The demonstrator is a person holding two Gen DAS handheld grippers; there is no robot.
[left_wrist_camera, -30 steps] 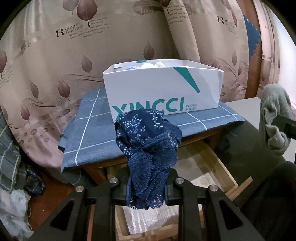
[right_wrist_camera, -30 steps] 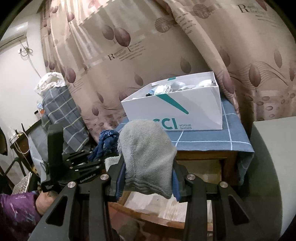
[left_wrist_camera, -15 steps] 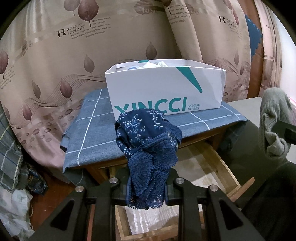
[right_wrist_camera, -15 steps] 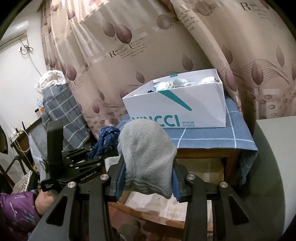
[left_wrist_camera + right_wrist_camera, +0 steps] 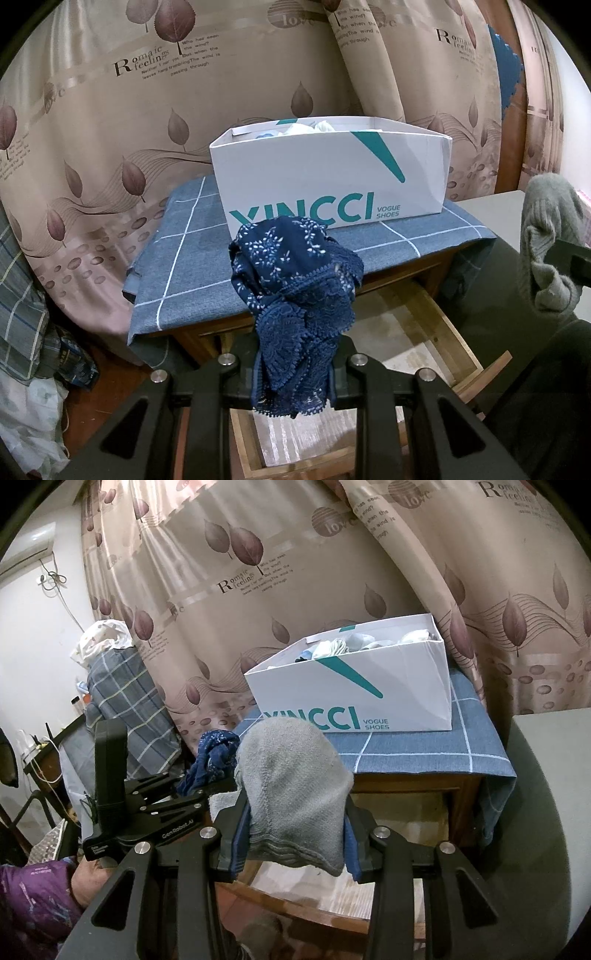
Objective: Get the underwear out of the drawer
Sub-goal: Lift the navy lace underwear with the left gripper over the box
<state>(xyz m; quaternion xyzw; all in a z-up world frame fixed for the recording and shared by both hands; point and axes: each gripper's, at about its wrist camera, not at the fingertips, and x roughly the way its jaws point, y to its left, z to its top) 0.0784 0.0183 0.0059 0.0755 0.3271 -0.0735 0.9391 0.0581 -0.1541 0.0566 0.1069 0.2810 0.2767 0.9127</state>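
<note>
My left gripper (image 5: 293,365) is shut on navy blue lace underwear (image 5: 295,295), held above the open wooden drawer (image 5: 424,332). My right gripper (image 5: 295,842) is shut on grey underwear (image 5: 291,790), also above the drawer (image 5: 399,834). The grey piece shows at the right edge of the left wrist view (image 5: 550,251). The navy piece (image 5: 214,757) and left gripper (image 5: 199,794) show at the left of the right wrist view. The visible drawer bottom is bare pale liner.
A white VINCCI shoe box (image 5: 332,177) holding light clothes stands on a blue checked cloth (image 5: 184,258) over the wooden table. A leaf-patterned curtain (image 5: 147,110) hangs behind. A grey surface (image 5: 546,775) lies to the right. Clothes are piled at left (image 5: 122,690).
Both grippers have risen and come slightly nearer the box, each still holding its garment. The grips have not changed.
</note>
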